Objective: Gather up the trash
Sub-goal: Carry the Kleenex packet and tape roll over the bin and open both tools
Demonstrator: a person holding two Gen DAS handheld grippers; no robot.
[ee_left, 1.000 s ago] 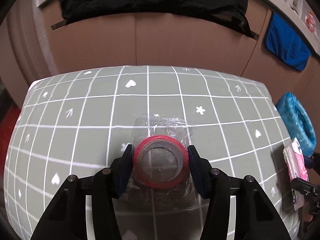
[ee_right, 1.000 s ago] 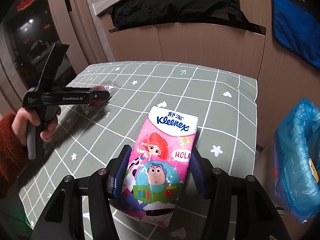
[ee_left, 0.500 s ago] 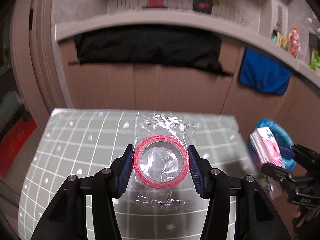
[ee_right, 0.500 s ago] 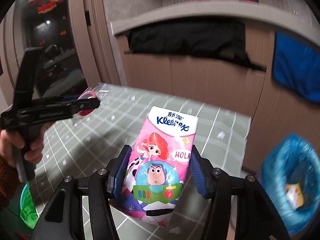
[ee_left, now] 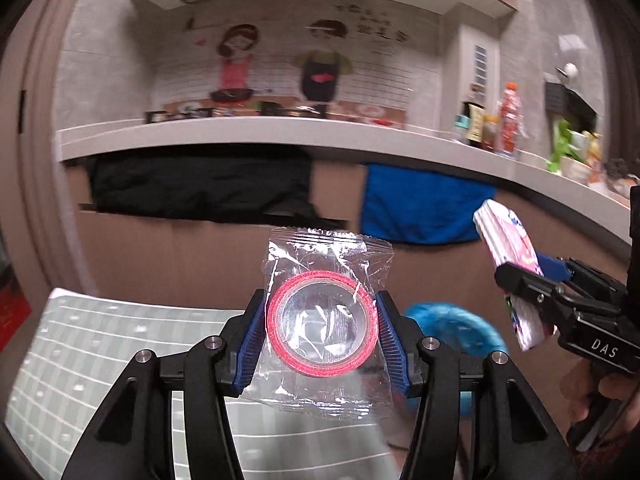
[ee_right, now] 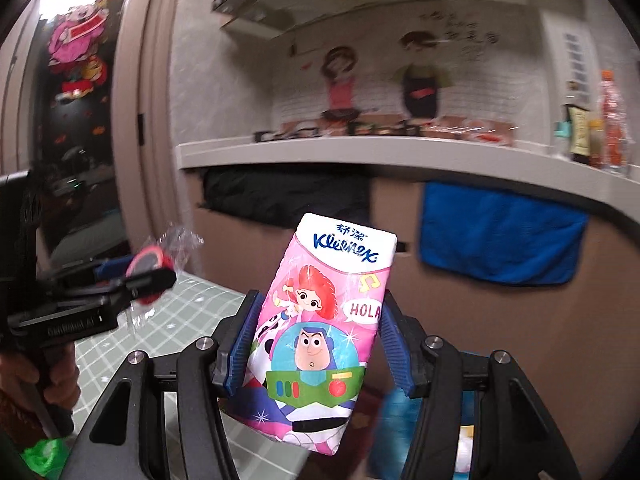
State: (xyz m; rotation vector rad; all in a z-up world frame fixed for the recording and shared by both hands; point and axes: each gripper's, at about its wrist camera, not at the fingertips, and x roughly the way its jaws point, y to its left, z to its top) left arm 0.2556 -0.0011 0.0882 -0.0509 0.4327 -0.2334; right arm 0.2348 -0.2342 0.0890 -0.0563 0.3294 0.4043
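Jaws of the left gripper (ee_left: 322, 334) are being kept clamped on a clear plastic packet holding a pink tape roll (ee_left: 322, 330), lifted off the green grid-patterned table (ee_left: 80, 344). At three o'clock, the right gripper (ee_right: 316, 344) is being held shut on a pink Kleenex tissue pack (ee_right: 324, 320); both are being carried toward the blue-bagged bin (ee_left: 452, 330) at four o'clock.

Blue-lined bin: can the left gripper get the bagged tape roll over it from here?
Probably yes. The left gripper holds the bagged tape roll clear above the table, the blue-lined bin lies just beyond, with nothing visible between.
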